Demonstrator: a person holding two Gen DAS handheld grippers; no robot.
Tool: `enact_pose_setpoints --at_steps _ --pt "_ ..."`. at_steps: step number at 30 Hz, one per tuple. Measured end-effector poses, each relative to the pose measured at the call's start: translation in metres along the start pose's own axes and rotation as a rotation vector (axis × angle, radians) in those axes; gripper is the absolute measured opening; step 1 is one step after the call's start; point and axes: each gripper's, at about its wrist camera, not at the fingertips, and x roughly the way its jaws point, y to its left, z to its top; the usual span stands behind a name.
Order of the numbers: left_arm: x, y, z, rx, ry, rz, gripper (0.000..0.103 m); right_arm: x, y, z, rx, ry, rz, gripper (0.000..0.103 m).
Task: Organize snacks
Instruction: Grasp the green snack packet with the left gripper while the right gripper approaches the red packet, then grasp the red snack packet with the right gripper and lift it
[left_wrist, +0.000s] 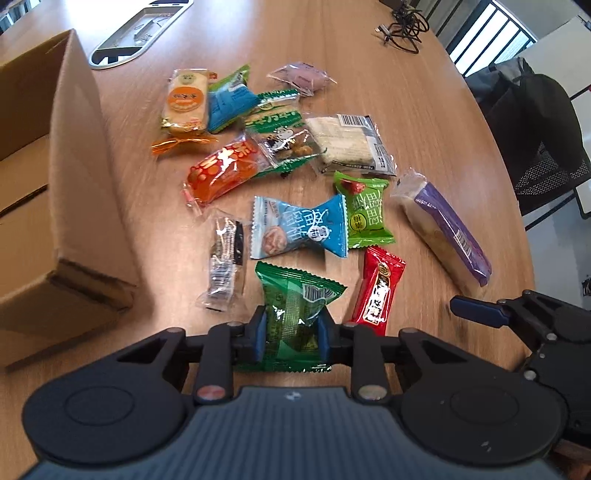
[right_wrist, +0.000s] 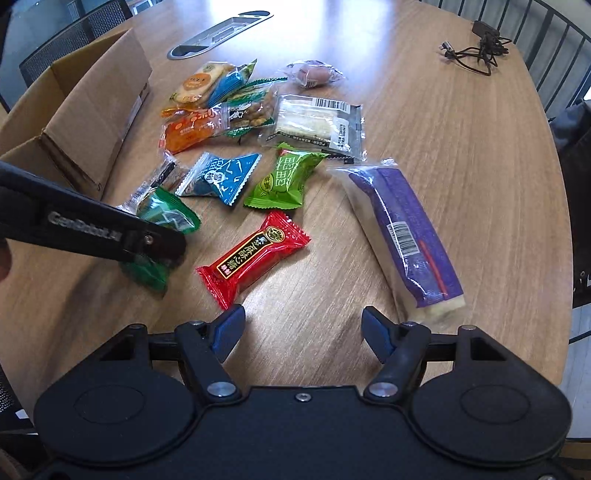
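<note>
Several wrapped snacks lie scattered on the wooden table (left_wrist: 424, 110). My left gripper (left_wrist: 291, 332) is shut on a dark green packet (left_wrist: 295, 295), its blue pads squeezing the wrapper from both sides. In the right wrist view the same gripper (right_wrist: 159, 247) comes in from the left over the green packet (right_wrist: 166, 218). My right gripper (right_wrist: 303, 323) is open above bare table, nothing between its fingers. A red candy packet (right_wrist: 255, 258) lies just ahead of its left finger, and a long purple packet (right_wrist: 406, 232) lies ahead to the right.
An open cardboard box (left_wrist: 55, 184) stands left of the snacks. Blue (left_wrist: 299, 229), light green (left_wrist: 364, 214), orange (left_wrist: 221, 170) and clear packets crowd the middle. A grey cable hatch (left_wrist: 136, 33) and black cables (left_wrist: 406, 26) lie at the far side. A chair (left_wrist: 535, 140) stands at the right.
</note>
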Motion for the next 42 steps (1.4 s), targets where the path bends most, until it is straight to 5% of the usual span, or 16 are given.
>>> enact_pose_setpoints --at_steps 22,23,27,28,42 --pt "-0.02 0.037 -0.016 -0.108 -0.03 -0.009 0.026 0.017 0.029 0.029 -0.196 -0.059 -0.048 0.068" --pt "-0.021 0.037 -0.017 -0.109 -0.03 -0.008 0.026 0.017 0.029 0.029 -0.198 -0.062 -0.038 0.067" --pt "-0.023 0.039 -0.022 -0.119 -0.03 0.004 0.026 0.014 0.029 0.028 -0.186 -0.059 0.061 0.024" --pt "-0.024 0.04 -0.024 -0.123 -0.03 0.008 0.026 0.013 0.032 0.027 -0.196 -0.054 0.057 0.021" --pt "-0.054 0.025 -0.04 -0.153 -0.095 0.055 0.026 -0.026 0.031 0.0 -0.146 -0.049 0.119 0.02"
